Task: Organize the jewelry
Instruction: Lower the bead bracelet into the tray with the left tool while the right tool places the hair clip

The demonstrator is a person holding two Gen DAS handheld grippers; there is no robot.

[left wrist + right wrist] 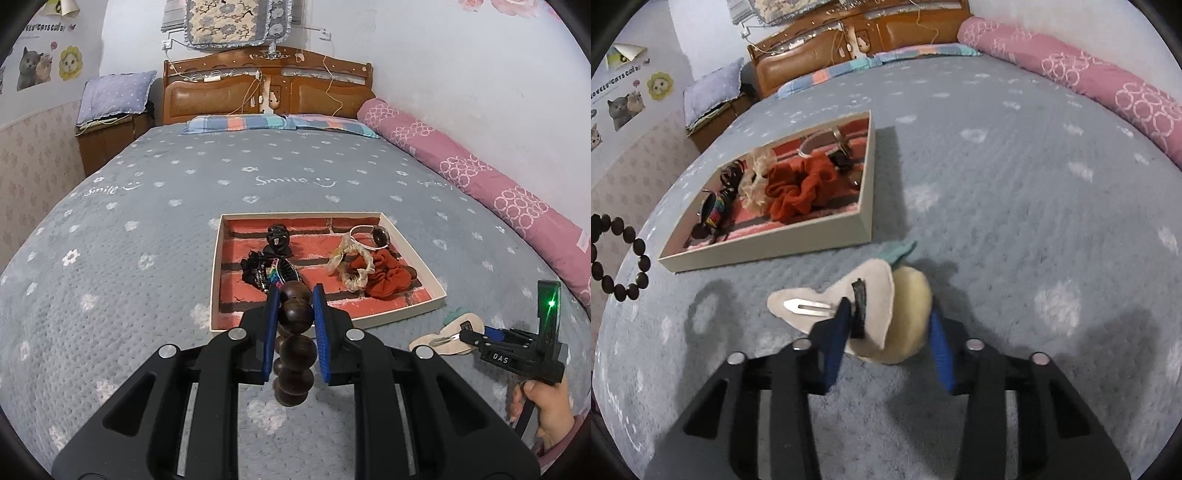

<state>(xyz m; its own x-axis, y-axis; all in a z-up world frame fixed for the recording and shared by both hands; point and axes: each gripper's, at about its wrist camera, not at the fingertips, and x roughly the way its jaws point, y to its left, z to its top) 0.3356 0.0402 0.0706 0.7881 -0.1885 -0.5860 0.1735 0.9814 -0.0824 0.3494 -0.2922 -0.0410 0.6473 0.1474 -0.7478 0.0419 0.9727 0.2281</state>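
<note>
- my left gripper (294, 308) is pinching a dark wooden bead bracelet (294, 341) between its blue pads, held up off the bed just short of the tray's near edge. from the right wrist view the bracelet (618, 258) shows as a full loop hanging at the far left.
- my right gripper (888, 325) is closed around a plush hair clip (864, 314): cream felt back with a metal snap clip facing up, fuzzy yellow body, little teal bit at the far end. it looks to be resting on the bedspread (147, 221), just off the tray's near right corner. in the left view the clip (445, 338) pokes out ahead of the right gripper (461, 336).
- the shallow tray (413, 240) has a cream rim and a red brick print inside. sitting in it: an orange scrunchie (388, 275) and a cream scrunchie (352, 266) toward the right side, a silver bangle (364, 236) near the far right corner, a black claw clip (277, 238) and a heap of dark hair ties and clips (264, 271) on the left side.
- readable text: "das" on the side of the right gripper's body, "smile" with a smiley stitched on the bedspread, and a wall sticker (44, 27) reading something like "lovely cats" above cartoon cats.
- green light is lit on the right gripper's unit (550, 303).
</note>
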